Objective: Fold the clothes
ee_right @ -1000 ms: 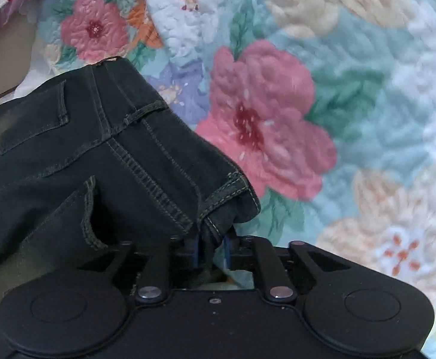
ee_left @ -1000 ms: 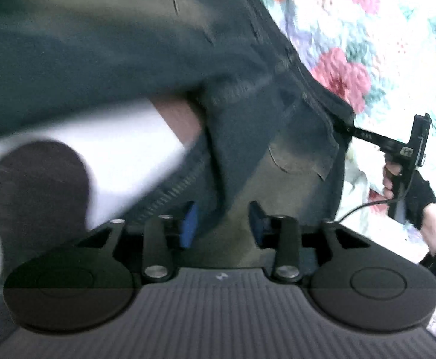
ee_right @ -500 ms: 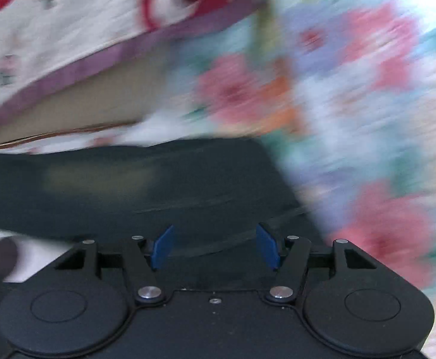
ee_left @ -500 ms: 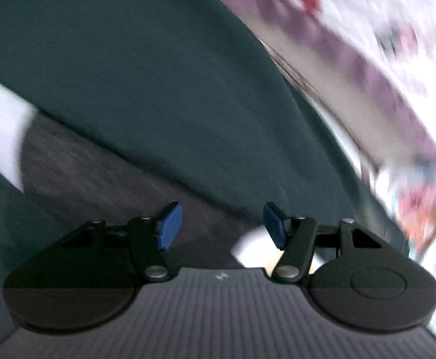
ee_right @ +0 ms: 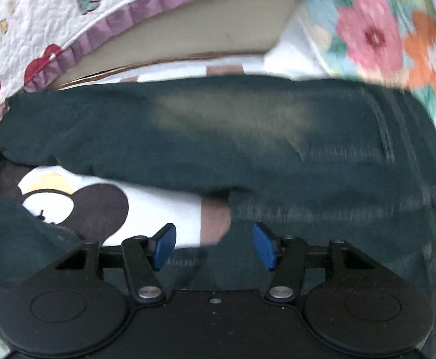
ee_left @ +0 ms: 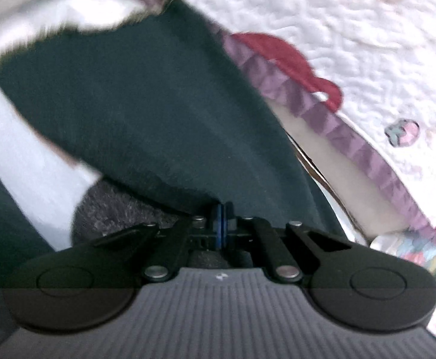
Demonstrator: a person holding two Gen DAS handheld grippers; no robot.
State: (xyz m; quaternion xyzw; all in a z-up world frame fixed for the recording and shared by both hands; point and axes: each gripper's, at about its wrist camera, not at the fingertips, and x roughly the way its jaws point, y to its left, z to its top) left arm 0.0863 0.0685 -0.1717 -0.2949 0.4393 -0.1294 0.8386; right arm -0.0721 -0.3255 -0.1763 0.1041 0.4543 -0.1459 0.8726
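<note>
I find the dark jeans (ee_right: 248,137) spread across the bed over the floral quilt (ee_right: 397,36), with a white garment bearing a dark cartoon print (ee_right: 77,206) lying just beside and partly under their near edge. My left gripper (ee_left: 221,224) has its fingers fully together at the hem of the dark cloth; from this view I cannot tell whether any fabric is actually pinched between them. My right gripper (ee_right: 213,245) stands with its fingers (ee_right: 164,245) well apart and easing inward, hovering over the denim with nothing gripped; cloth lies below the gap, not pressed. A frilled purple-edged cover (ee_left: 322,110) borders the far side. In my judgement the step in hand is taking a fresh hold for the next fold. To do it well, I should confirm the left hold takes one layer of jeans only, set the right fingers on the matching edge clear of the white garment, and lift both evenly.
</note>
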